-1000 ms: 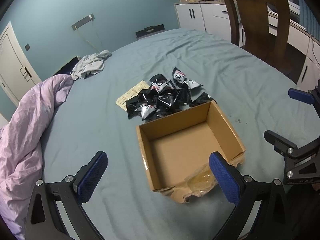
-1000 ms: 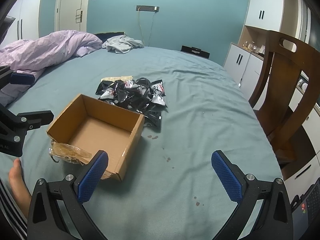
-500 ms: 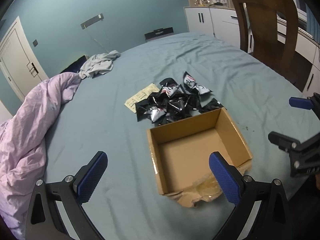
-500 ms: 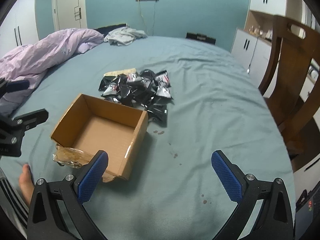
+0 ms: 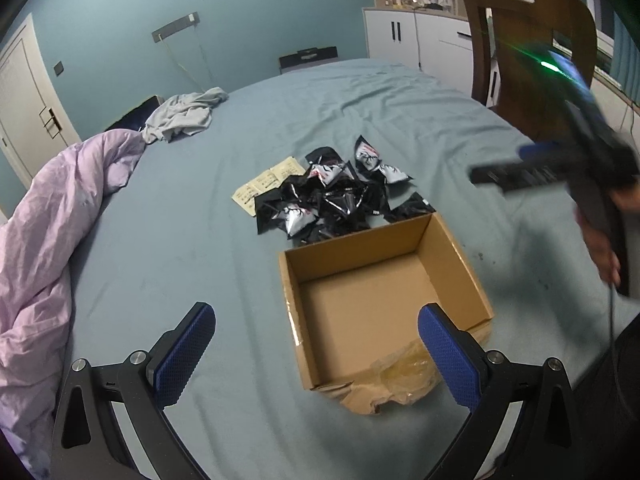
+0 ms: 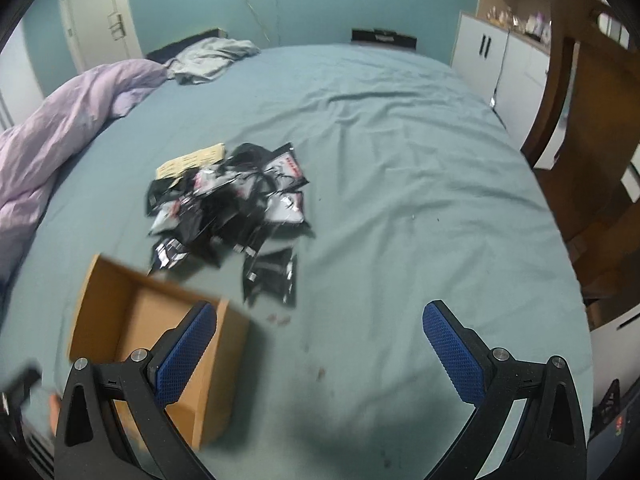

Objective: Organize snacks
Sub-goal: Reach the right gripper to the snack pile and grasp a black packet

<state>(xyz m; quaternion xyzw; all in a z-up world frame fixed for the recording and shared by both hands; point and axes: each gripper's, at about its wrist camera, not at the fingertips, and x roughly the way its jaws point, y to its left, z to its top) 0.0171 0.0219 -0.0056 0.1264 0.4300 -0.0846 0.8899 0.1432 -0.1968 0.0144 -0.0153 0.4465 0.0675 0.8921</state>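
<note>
On the blue-grey bedsheet [image 5: 200, 240], an empty cardboard box [image 5: 384, 300] sits just beside a heap of black snack packets [image 5: 332, 200]. Left gripper [image 5: 316, 354] and right gripper [image 6: 320, 346] both spread wide, holding nothing, above the sheet.

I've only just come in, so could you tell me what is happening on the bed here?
A person holds a gripper in each hand over a bed, sorting snacks. The left gripper and right gripper are both open and hold nothing. The cardboard box is empty, and the pile of black snack packets lies on the sheet just beyond it, untouched.
</note>
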